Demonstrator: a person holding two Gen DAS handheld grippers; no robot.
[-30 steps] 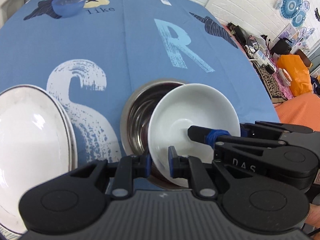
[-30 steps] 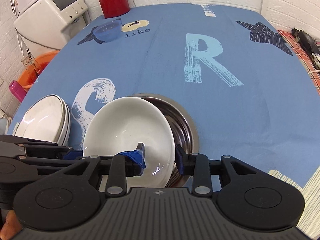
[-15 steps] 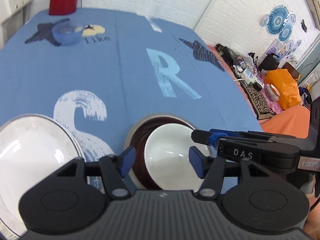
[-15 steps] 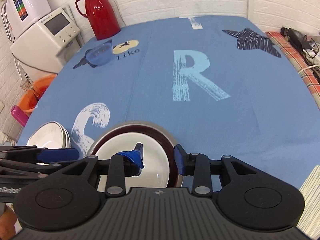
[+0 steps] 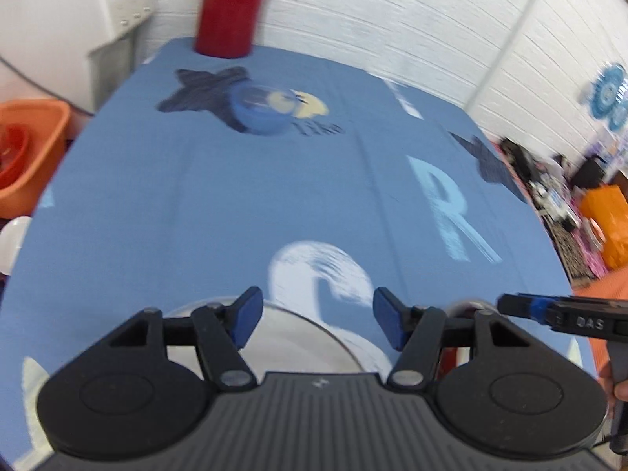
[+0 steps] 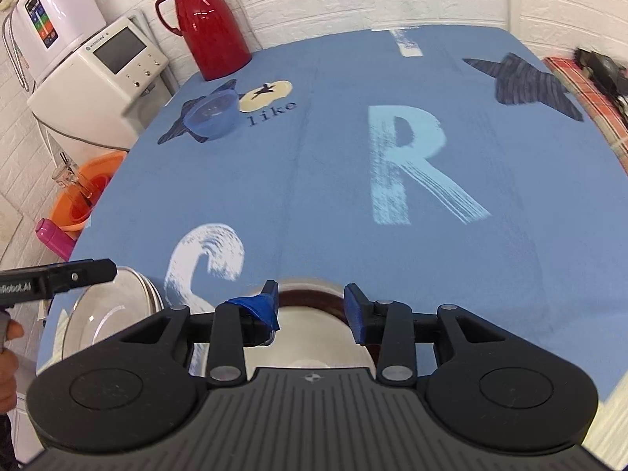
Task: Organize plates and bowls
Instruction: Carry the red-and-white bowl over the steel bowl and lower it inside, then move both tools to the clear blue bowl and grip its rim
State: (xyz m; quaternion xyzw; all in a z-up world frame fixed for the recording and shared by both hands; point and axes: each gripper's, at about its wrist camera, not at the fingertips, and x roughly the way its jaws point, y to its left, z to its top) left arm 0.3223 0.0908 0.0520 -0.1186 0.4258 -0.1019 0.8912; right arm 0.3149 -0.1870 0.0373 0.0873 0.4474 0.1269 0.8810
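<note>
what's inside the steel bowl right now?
A white ceramic bowl sits nested inside the round stainless steel bowl; dark steel wall shows behind it. The right gripper, jaws open, covers the near half, so anything else inside is hidden.

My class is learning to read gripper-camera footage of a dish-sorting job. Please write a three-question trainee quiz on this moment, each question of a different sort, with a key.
1. True or false: the left gripper is clamped on a bowl.
2. Multiple choice: the blue bowl sits nearest to: A) the red jug B) the white plates C) the metal bowl.
3. Fill in: below the right gripper, a white bowl lies inside the ______ bowl.

Key:
1. False: its jaws are spread wide with nothing between them.
2. A: both stand at the far end of the blue tablecloth.
3. Metal.
</note>
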